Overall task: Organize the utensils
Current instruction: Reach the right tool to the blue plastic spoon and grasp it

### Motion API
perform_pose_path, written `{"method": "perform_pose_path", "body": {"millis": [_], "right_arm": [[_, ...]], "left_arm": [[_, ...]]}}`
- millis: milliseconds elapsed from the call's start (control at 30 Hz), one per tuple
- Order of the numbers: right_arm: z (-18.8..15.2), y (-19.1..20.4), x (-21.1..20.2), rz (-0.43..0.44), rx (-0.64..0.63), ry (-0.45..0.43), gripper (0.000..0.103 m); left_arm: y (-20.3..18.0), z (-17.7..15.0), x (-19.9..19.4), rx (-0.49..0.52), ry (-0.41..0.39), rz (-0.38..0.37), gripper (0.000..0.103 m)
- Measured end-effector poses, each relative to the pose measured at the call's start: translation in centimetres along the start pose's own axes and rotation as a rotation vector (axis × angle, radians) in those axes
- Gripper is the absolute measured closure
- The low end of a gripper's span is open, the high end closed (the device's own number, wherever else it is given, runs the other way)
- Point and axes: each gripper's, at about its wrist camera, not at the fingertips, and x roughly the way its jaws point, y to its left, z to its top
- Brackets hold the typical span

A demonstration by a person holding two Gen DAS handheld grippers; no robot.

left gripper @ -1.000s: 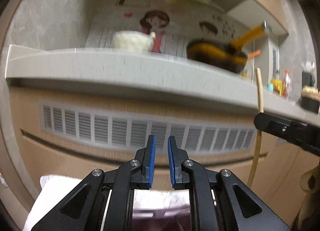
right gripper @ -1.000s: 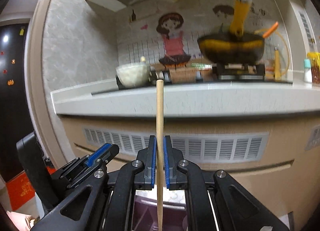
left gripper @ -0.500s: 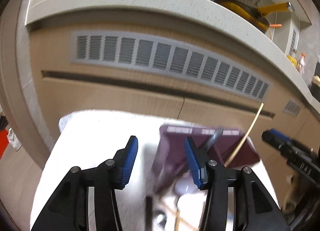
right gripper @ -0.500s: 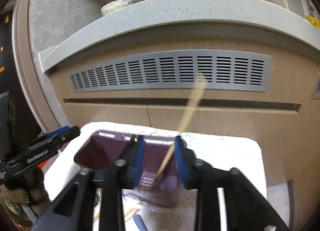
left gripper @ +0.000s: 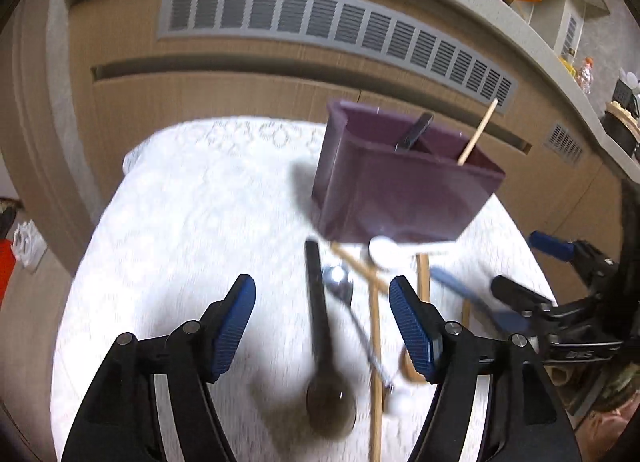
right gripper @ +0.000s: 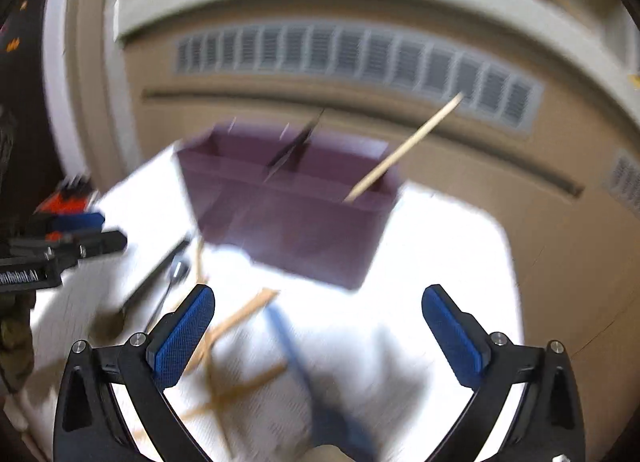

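Observation:
A purple utensil holder (left gripper: 400,189) (right gripper: 288,213) stands on the white cloth. A wooden chopstick (left gripper: 478,131) (right gripper: 404,149) and a black utensil (left gripper: 416,131) (right gripper: 296,149) lean in it. In front of it lie a dark spoon (left gripper: 318,322), a silver spoon (left gripper: 340,282), wooden chopsticks (left gripper: 374,342) (right gripper: 236,318), a white spoon (left gripper: 386,250) and a blue-handled utensil (left gripper: 472,294) (right gripper: 296,362). My left gripper (left gripper: 322,298) hangs over the dark spoon, jaws opening, gripping nothing. Above the blue-handled utensil my right gripper (right gripper: 318,302) is opening wide and holds nothing.
The small table (left gripper: 180,221) under a white lace cloth stands against a wooden cabinet front with a grey vent grille (left gripper: 328,25). A counter edge runs above it. The other gripper shows at each view's side, the right gripper (left gripper: 532,270) and the left gripper (right gripper: 80,229).
Both grippers tipped down and sank toward the table. The right one let go of the chopstick, which now leans in the holder. Both pairs of jaws spread from shut to wide.

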Motion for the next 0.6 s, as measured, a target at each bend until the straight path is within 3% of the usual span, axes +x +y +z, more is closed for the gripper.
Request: {"method": "perform_pose_path", "body": {"millis": [167, 300, 433, 600], "right_arm": [[0.2, 0.4, 3.0, 0.012, 0.038, 0.066, 0.010], [1.7, -0.1, 5.6, 0.039, 0.175, 0.116, 0.011], [2.9, 2.3, 7.2, 0.026, 0.155, 0.127, 0.033], [3.3, 3.0, 8.5, 0.015, 0.169, 0.173, 0.034]], "left_arm": [[0.5, -1.6, -0.8, -0.016, 0.018, -0.002, 0.029], [0.8, -2.2, -0.8, -0.024, 0.030, -0.013, 0.025], [1.2, -2.2, -0.2, -0.037, 0.054, -0.013, 0.025], [0.9, -2.0, 0.4, -0.026, 0.064, -0.044, 0.025]]}}
